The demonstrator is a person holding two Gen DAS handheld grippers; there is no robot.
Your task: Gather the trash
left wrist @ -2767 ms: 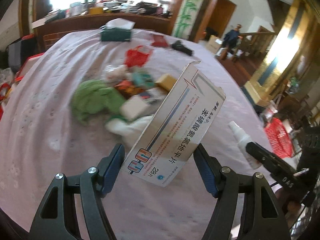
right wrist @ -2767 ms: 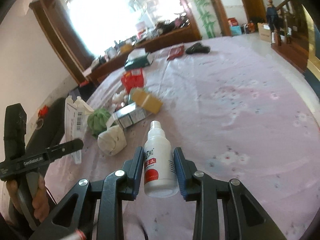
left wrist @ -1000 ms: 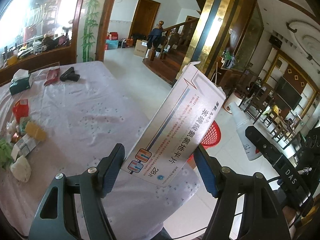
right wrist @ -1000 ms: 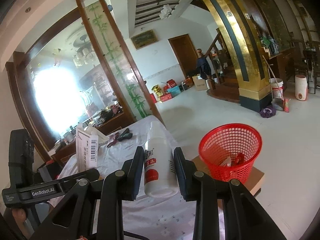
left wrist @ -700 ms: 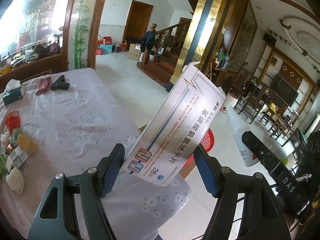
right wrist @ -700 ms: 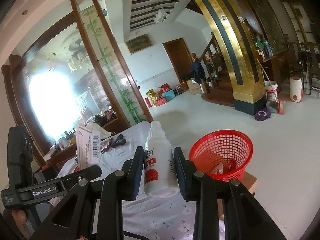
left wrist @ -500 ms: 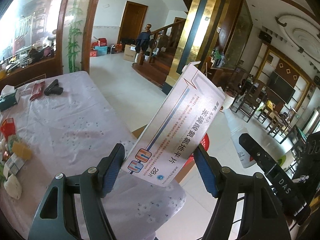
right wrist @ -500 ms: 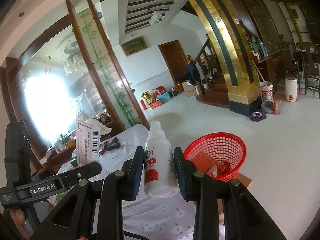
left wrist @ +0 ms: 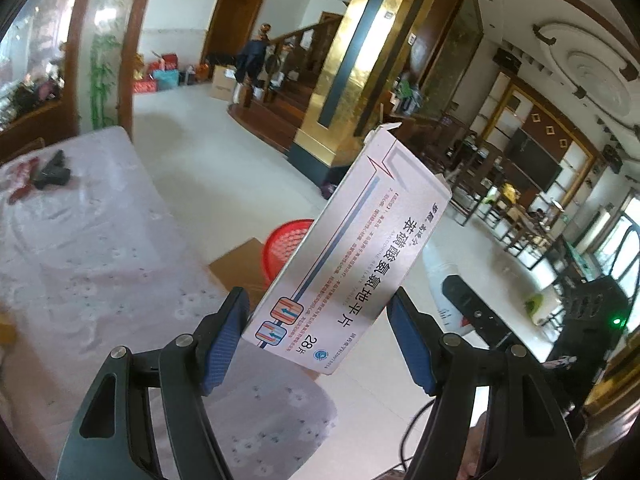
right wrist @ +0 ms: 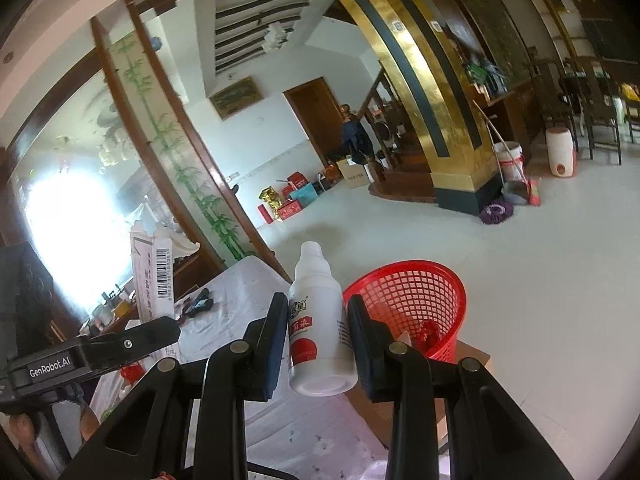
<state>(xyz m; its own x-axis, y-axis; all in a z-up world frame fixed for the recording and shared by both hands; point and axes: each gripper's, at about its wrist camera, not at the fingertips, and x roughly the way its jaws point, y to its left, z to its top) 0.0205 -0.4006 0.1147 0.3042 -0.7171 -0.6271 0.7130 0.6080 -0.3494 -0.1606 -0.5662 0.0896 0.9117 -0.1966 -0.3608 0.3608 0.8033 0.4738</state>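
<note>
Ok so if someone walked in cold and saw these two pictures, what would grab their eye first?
Probably the medicine box, tilted and filling the middle of the left wrist view, clamped in the left gripper. Next, the small white bottle with a red label, upright in the right gripper. Just behind it, a red mesh wastebasket stands on the pale floor beyond the table's edge.

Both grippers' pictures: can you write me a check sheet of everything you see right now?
Surface: table under a pale flowered cloth.
Job's things: medicine box; white bottle; red basket on the floor with some scraps inside.
Clutter: dark object and red wrapper on the table.
Grippers: left gripper shut on the box; right gripper shut on the bottle.
Cables: thin cable.
Surroundings: gold pillar, stairs, a person far off.
</note>
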